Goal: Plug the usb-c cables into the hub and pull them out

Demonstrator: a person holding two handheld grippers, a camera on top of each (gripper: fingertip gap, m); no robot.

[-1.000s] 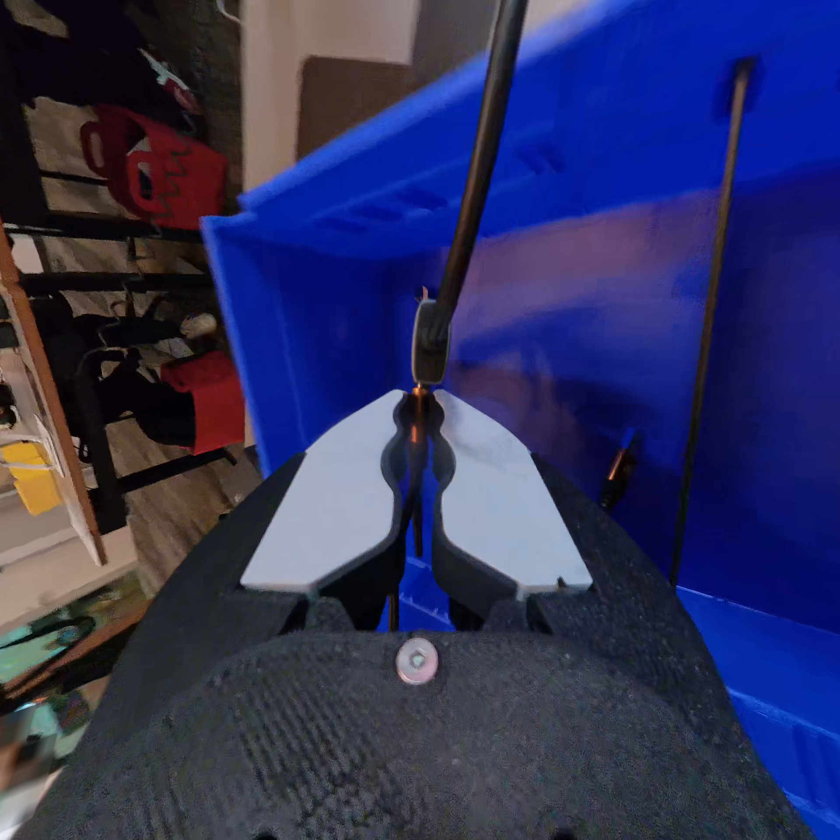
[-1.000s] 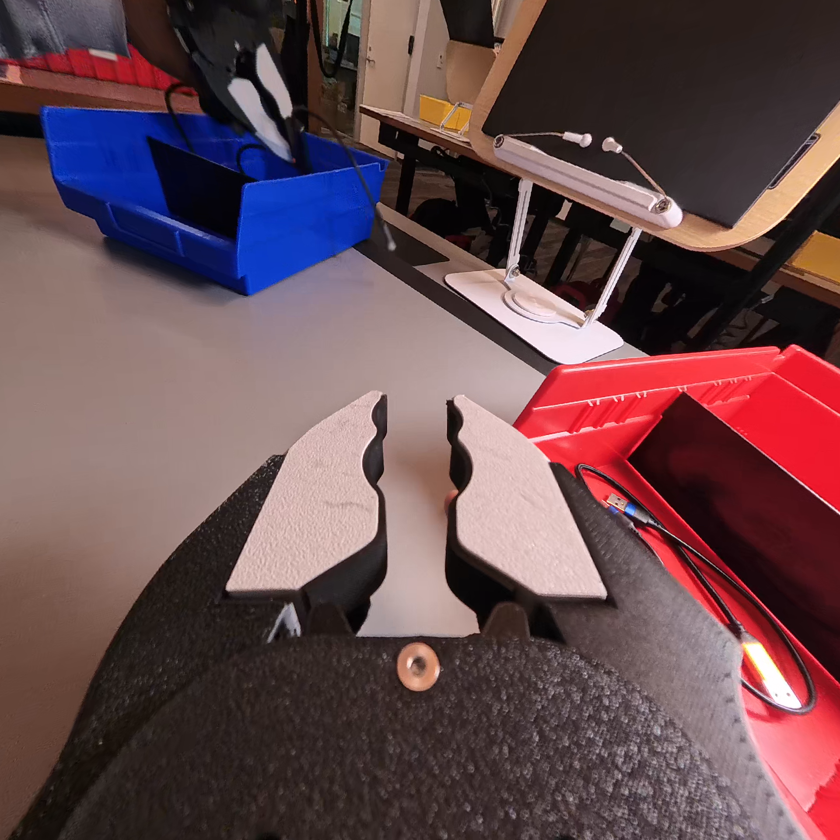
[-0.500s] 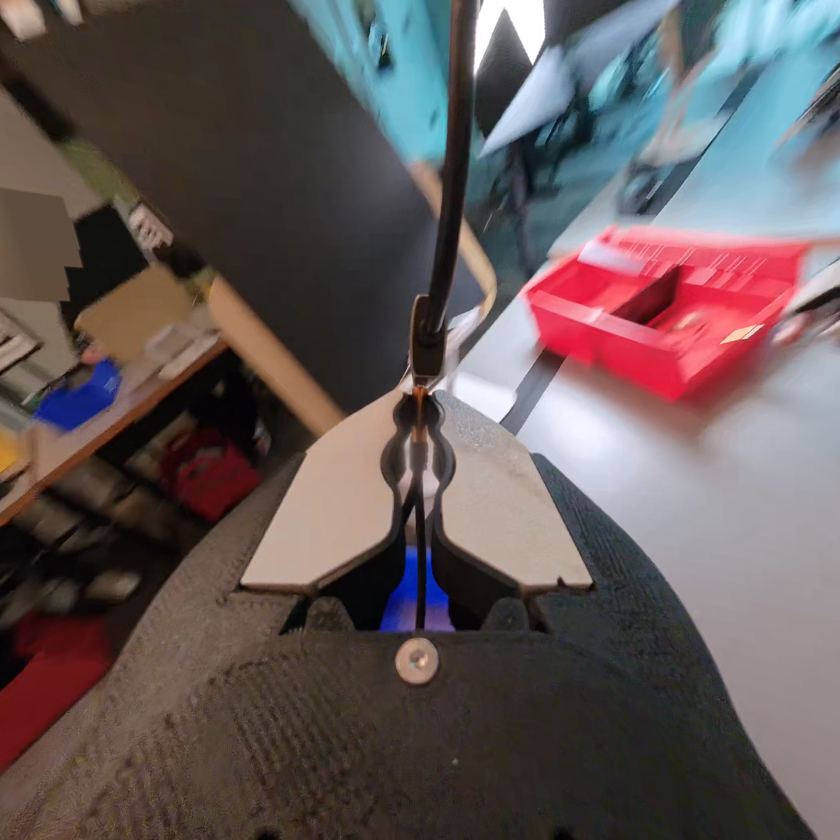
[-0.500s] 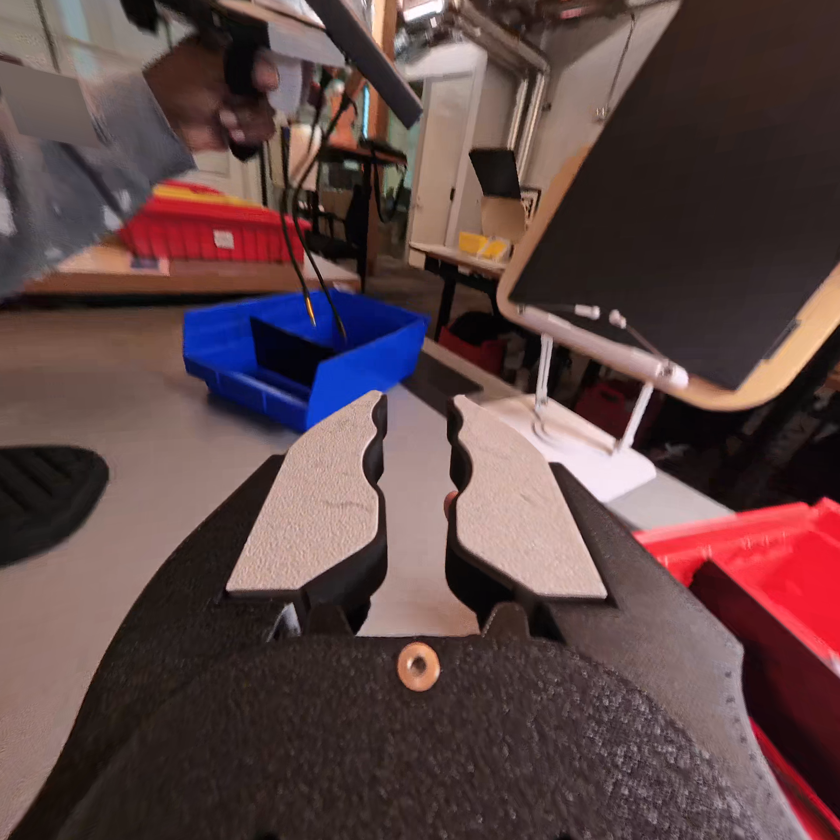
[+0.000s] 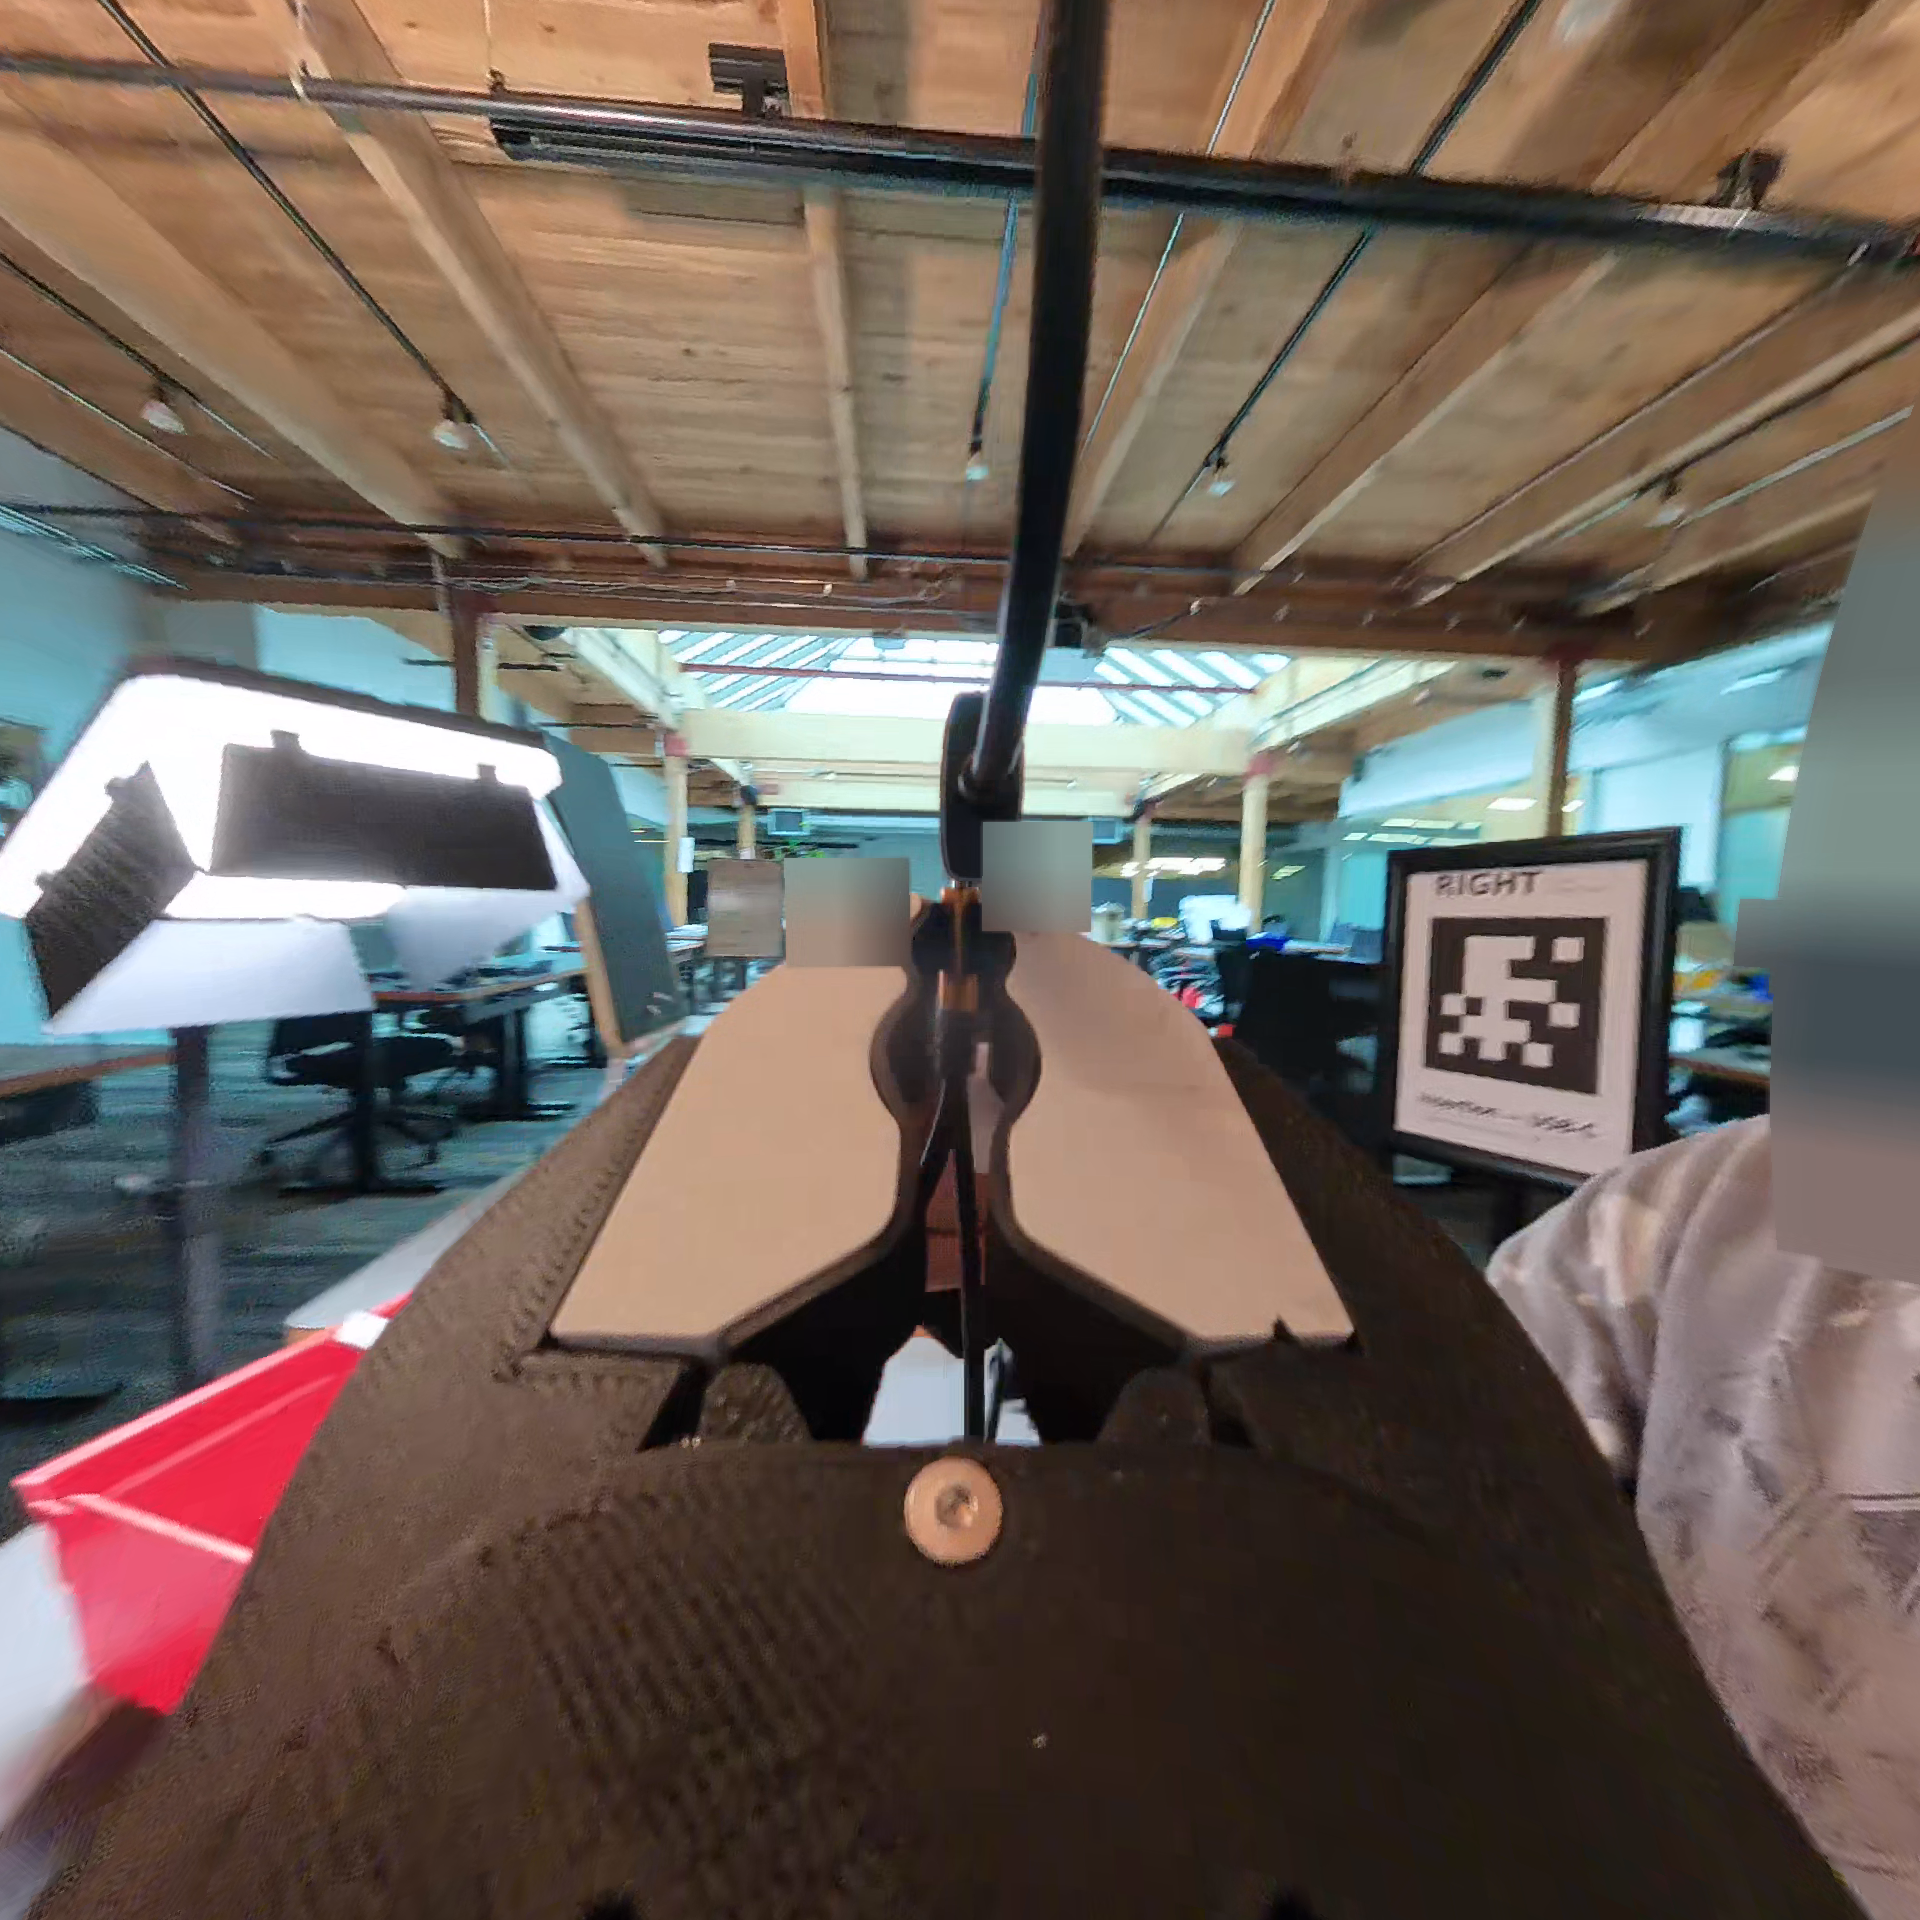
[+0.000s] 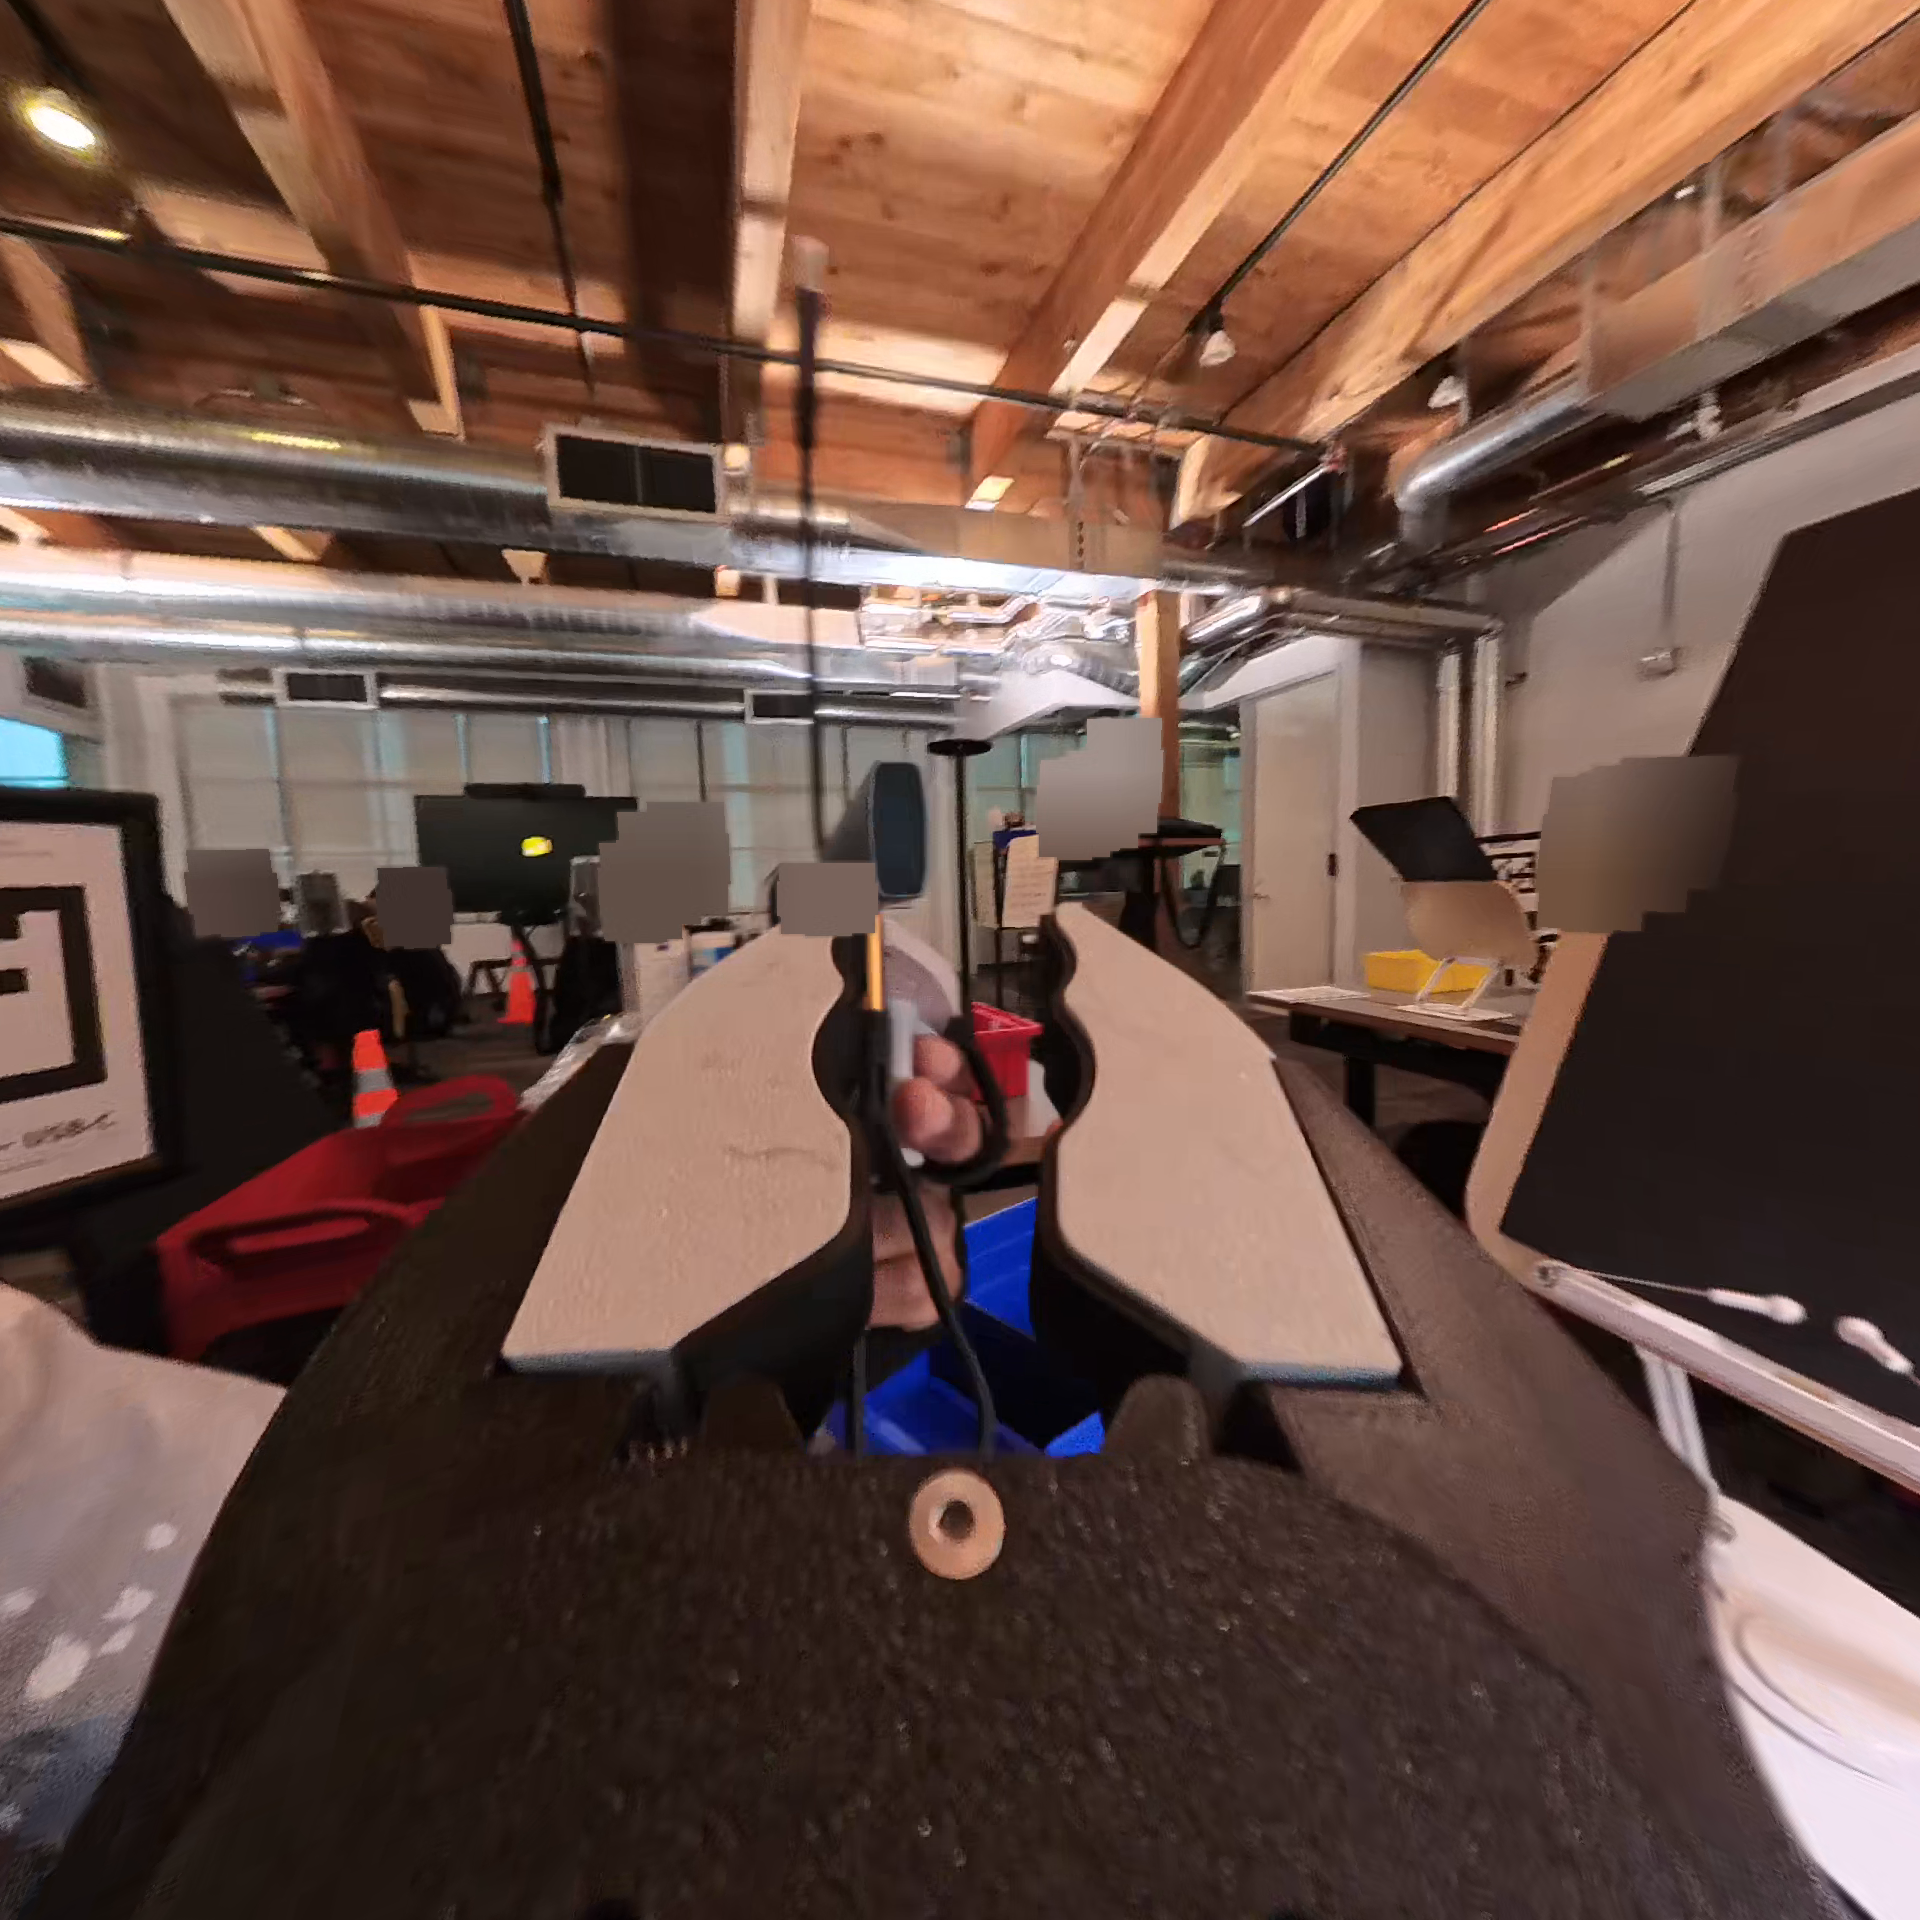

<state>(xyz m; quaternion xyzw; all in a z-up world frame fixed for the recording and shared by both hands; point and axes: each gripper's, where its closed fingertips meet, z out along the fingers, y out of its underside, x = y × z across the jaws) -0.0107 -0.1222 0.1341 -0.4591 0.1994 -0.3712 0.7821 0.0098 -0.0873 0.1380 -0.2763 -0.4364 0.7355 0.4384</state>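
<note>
My left gripper (image 5: 961, 940) is shut on a thin black USB-C cable (image 5: 1049, 364) just behind its dark plug body (image 5: 979, 805), where an orange collar shows between the tips. The cable runs up out of the picture. My right gripper (image 6: 940, 925) is open and empty. Through its gap, in the right wrist view, a hand (image 6: 935, 1112) holds the other gripper with the same plug (image 6: 899, 831) and its cable (image 6: 810, 499) raised above a blue bin (image 6: 997, 1351). No hub is in view.
Both views tilt up towards the wooden ceiling. A red bin (image 5: 156, 1507) lies at the lower left and a person's light sleeve (image 5: 1714, 1507) at the right. A framed marker sign (image 5: 1527, 997) stands behind. A black board on a white stand (image 6: 1766, 935) is at the right.
My left gripper has lifted the cable out of the blue bin and swung upwards and round. My right gripper has tilted up from the table and now faces the left one; it stays open.
</note>
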